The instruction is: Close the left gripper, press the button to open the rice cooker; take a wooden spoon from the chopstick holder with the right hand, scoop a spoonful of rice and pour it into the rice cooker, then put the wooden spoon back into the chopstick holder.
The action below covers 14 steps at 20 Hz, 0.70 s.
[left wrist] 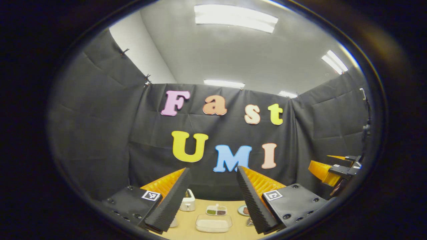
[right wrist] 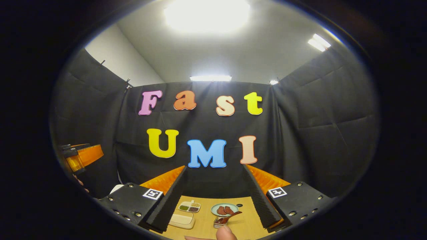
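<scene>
My left gripper (left wrist: pixel 213 200) and right gripper (right wrist: pixel 213 196) both gape wide, holding nothing. The small white rounded rice cooker (left wrist: pixel 187 201) sits lid-down on the pale wooden table (left wrist: pixel 240 230), far left; the dark-bowled wooden spoon (right wrist: pixel 228 217) leans in its small holder.

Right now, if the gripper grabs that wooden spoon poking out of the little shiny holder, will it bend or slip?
Probably neither. The wooden spoon looks solid and thin, so it should stay stiff and feel light. Its surface looks glossy, so it might twist a little in the grip. The small holder could tip, since the spoon leans out sideways.
</scene>
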Tool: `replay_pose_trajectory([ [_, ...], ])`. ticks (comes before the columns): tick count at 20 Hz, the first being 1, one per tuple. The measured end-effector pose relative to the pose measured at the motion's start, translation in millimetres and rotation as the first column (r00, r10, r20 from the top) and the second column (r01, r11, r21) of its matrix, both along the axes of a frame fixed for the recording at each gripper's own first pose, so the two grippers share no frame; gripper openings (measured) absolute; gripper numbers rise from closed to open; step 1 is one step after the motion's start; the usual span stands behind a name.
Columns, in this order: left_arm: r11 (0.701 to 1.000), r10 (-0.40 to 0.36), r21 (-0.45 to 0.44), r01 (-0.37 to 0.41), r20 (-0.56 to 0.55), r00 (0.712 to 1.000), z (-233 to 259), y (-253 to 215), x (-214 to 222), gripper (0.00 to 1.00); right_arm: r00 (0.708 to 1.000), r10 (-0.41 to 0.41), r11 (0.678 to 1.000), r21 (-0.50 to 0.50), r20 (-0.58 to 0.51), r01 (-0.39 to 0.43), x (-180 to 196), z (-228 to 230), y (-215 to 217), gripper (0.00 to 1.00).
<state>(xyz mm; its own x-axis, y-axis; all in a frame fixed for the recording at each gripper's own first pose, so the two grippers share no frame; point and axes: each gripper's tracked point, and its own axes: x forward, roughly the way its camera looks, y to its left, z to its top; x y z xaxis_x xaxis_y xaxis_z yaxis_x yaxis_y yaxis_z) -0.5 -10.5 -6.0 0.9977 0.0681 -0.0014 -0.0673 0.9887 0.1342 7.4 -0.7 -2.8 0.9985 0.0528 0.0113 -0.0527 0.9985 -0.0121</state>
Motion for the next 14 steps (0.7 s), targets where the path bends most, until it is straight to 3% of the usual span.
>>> replay_pose_trajectory([
  [1, 1.000, 0.006, 0.005, -0.006, 0.000, 1.000, -0.1, -0.3, -2.4, 0.96, 1.000, 0.009, 1.000, -0.004, 0.003, -0.009, -0.1, -0.7, 2.0, 0.99],
  [5, 0.999, 0.045, 0.024, -0.045, -0.006, 0.999, -6.2, 3.1, -9.1, 0.93, 0.992, 0.116, 0.992, 0.040, 0.052, -0.118, -4.0, 3.9, 18.5, 0.99],
  [7, 0.996, 0.079, 0.031, -0.079, 0.005, 0.997, -5.3, 8.2, -15.8, 0.92, 0.988, 0.114, 0.990, 0.073, 0.101, -0.122, -3.8, 12.3, 10.8, 0.99],
  [9, 0.991, 0.121, 0.055, -0.121, 0.011, 0.993, -7.3, 14.2, -21.2, 0.92, 0.986, 0.094, 0.995, 0.016, 0.138, -0.097, -2.0, 12.8, 2.9, 0.99],
  [11, 0.980, 0.167, 0.108, -0.167, 0.011, 0.986, -13.7, 20.4, -23.7, 0.99, 0.985, 0.106, 0.993, -0.071, 0.136, -0.097, -2.8, 2.9, 8.0, 0.99],
  [13, 0.964, 0.208, 0.163, -0.208, 0.016, 0.978, -20.1, 29.5, -27.5, 0.92, 0.982, 0.138, 0.988, -0.086, 0.132, -0.127, -3.1, -5.3, 21.2, 0.99],
  [14, 0.959, 0.223, 0.179, -0.221, 0.010, 0.975, -26.7, 34.3, -27.9, 0.94, 0.981, 0.156, 0.986, -0.079, 0.113, -0.148, -3.9, -12.7, 27.9, 0.98],
])
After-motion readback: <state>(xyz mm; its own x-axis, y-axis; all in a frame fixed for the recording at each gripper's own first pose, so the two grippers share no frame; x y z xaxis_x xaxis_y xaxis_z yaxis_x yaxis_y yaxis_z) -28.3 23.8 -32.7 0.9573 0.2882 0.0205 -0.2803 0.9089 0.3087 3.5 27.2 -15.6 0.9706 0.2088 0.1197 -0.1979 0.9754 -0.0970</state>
